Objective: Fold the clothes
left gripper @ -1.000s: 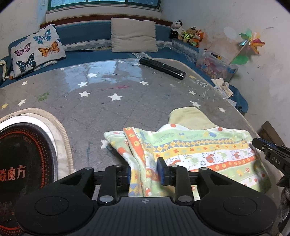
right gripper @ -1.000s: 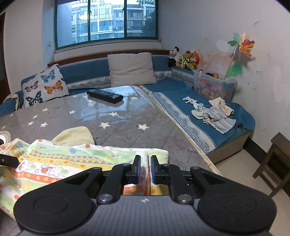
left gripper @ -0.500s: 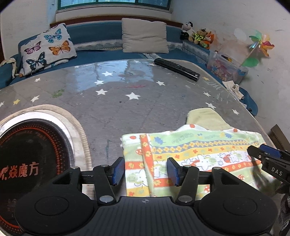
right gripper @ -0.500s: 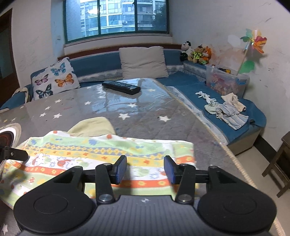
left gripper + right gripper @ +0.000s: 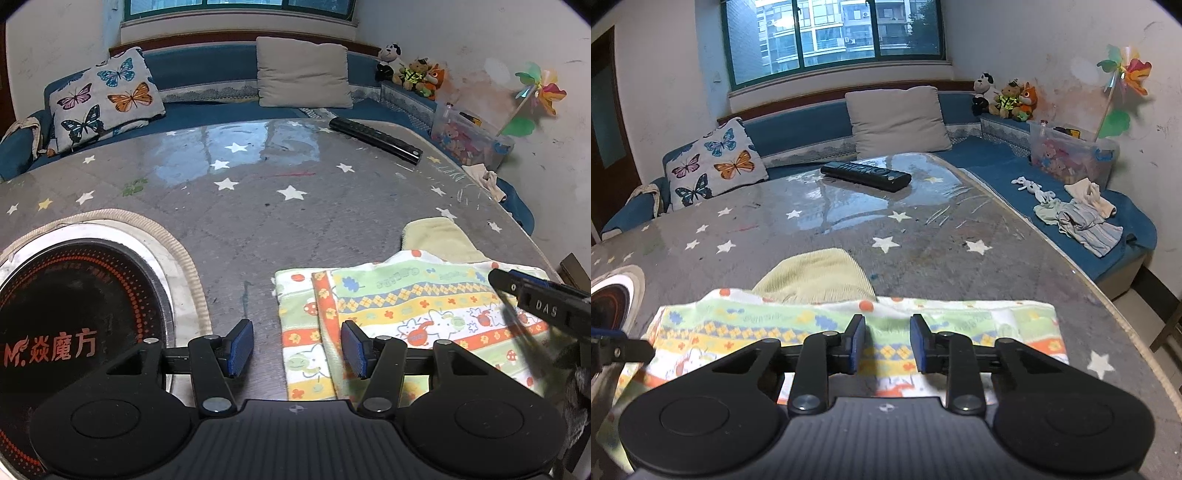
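Note:
A colourful patterned child's garment [image 5: 406,310] lies folded flat on the grey star-print table [image 5: 258,206]; it also shows in the right wrist view [image 5: 812,328]. A pale yellow cloth [image 5: 439,236] lies partly under its far edge, also seen in the right wrist view [image 5: 816,277]. My left gripper [image 5: 297,347] is open over the garment's left edge, holding nothing. My right gripper [image 5: 888,343] is open above the garment's near edge, holding nothing; it shows at the right in the left wrist view [image 5: 539,295].
A black remote [image 5: 866,175] lies at the table's far side. A round black induction plate [image 5: 66,325] sits at the left. A blue sofa [image 5: 997,158] with pillows, loose clothes [image 5: 1075,218] and a toy box [image 5: 1071,155] wraps around the table.
Both grippers were shut on the garment a second ago. They have opened, let it go and drawn back; the garment now lies flat on the table.

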Demonstrator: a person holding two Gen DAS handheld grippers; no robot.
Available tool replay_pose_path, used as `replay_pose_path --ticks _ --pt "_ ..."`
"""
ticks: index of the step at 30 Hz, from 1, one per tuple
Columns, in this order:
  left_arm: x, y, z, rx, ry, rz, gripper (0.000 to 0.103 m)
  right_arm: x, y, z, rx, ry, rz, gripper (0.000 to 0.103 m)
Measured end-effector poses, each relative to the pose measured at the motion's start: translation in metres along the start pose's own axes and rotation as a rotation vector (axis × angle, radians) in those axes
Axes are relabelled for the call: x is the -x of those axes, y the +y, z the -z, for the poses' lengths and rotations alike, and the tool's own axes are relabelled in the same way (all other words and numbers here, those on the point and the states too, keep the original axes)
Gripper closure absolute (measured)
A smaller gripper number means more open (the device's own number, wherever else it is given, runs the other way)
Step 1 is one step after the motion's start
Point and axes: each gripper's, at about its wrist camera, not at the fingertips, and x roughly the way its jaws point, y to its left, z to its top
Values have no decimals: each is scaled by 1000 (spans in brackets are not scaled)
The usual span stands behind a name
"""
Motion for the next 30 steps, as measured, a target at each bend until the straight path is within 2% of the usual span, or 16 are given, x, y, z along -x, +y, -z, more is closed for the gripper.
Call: replay_pose_path --ticks 7,15,22,30 --pt "5 4 1 9 -9 -6 40 6 11 -3 8 -14 -23 76" --pt "10 11 1 20 -18 -10 35 1 54 -4 88 -12 -106 75" --pt "13 19 1 30 -23 -23 27 -10 83 -1 147 -12 -122 75" --pt "16 22 3 42 -27 -35 17 7 88 10 180 -12 -151 75"
